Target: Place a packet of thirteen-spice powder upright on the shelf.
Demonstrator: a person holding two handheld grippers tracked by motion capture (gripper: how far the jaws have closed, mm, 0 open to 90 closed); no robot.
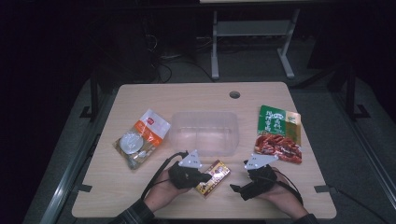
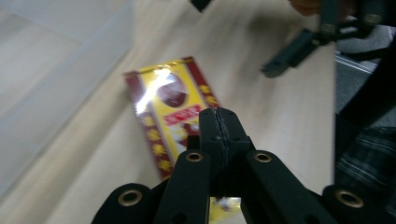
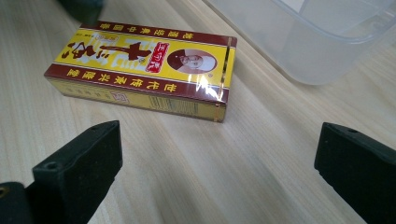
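A: Far left, a white and orange pouch [image 1: 141, 138] lies on the table [image 1: 140, 98]. Then the left gripper [image 1: 204, 178], jaws pressed together, tip over the yellow box [image 1: 213, 178].

B: Does it grip the box?

A: Cannot tell. The clear tub [image 1: 203, 133] sits at the box's twelve o'clock.

B: And rightward?

A: Right gripper [image 1: 235, 189] at the box's three o'clock, jaws wide, holding nothing. A green and red packet [image 1: 279, 134] lies at its one o'clock.

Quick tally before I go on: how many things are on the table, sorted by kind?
Snack packets: 2, an orange and white packet and a green and red packet
Boxes: 1, the yellow and red box
Containers: 1, the clear plastic container
Total: 4
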